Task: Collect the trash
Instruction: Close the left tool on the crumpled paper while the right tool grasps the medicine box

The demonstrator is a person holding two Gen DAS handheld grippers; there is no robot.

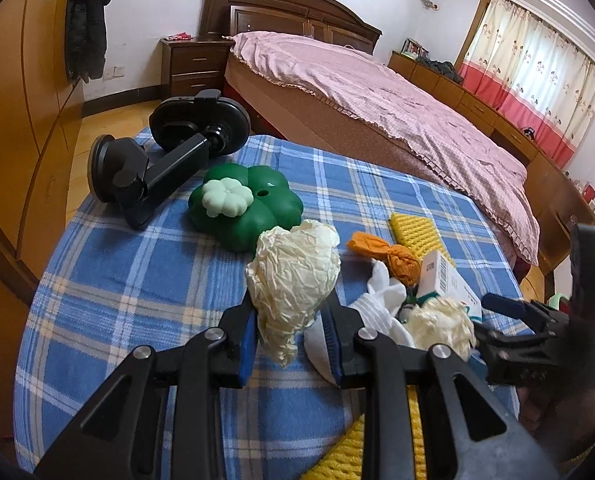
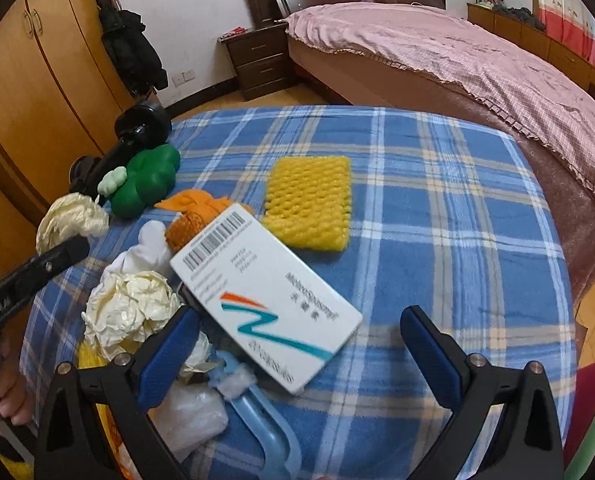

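My left gripper point(image 1: 290, 344) is shut on a crumpled cream paper ball point(image 1: 293, 280) and holds it above the blue plaid tablecloth point(image 1: 137, 288); the ball also shows in the right wrist view point(image 2: 71, 218). My right gripper point(image 2: 299, 344) is open over the trash pile, with a white medicine box point(image 2: 265, 300) lying between its fingers. Around the box lie a second cream paper ball point(image 2: 131, 312), an orange net point(image 2: 195, 216), a yellow foam net point(image 2: 309, 204), white tissue point(image 2: 149, 248) and a blue plastic piece point(image 2: 265, 412).
A green clover-shaped toy point(image 1: 245, 204) and a black suction-cup phone mount point(image 1: 169, 152) lie at the table's far left. A bed with a pink cover point(image 1: 397, 108) stands beyond the table, wooden wardrobes point(image 1: 21, 120) to the left.
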